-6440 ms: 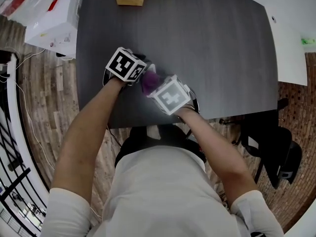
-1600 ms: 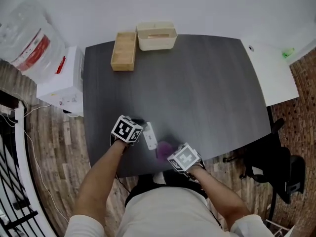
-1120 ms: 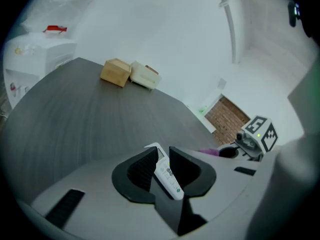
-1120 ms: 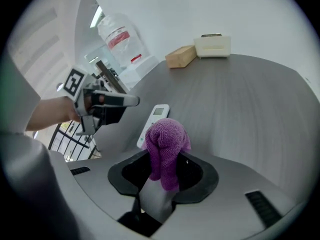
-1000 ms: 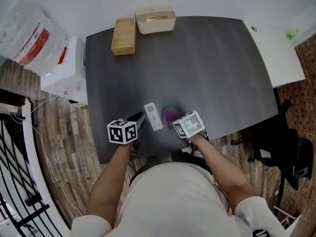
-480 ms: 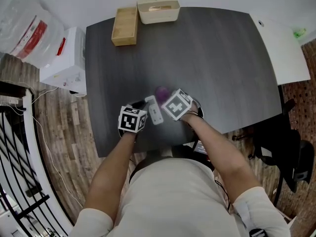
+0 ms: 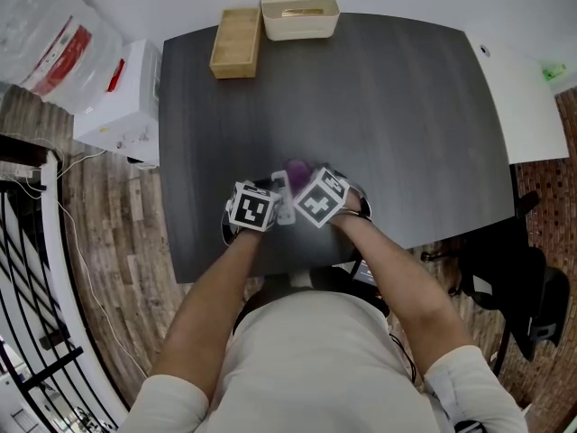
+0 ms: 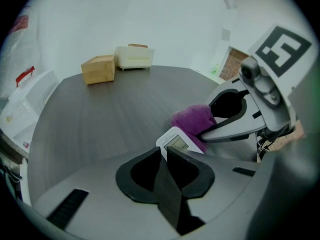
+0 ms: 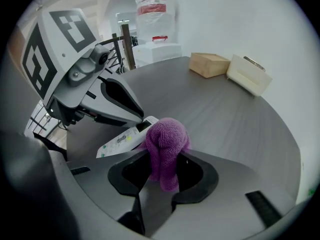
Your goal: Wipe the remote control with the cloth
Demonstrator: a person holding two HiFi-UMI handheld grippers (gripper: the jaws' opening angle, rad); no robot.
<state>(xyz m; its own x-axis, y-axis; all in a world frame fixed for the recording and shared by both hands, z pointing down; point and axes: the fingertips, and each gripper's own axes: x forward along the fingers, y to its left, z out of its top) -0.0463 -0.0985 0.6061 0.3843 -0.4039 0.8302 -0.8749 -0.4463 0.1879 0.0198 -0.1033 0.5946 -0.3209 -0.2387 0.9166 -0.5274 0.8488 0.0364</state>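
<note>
left gripper (image 8: 164,153), pitched steeply down off a forearm reaching in from the near left, is pinching the white remote control (image 8: 178,143) by its near end. its jaws have just been closing and are standing almost together on it, close to the table's (image 7: 406,106) near edge. right gripper (image 9: 164,159), angling down alongside, is clamping a bunched purple cloth (image 9: 166,136) that is touching the remote control's far end. a wooden box (image 7: 236,54) and a white tray (image 7: 300,13) are sitting at the table's far edge.

The cloth (image 9: 166,144) touches the remote control (image 9: 122,140) on its right, box (image 7: 235,54) and bin (image 7: 300,13) far behind.
</note>
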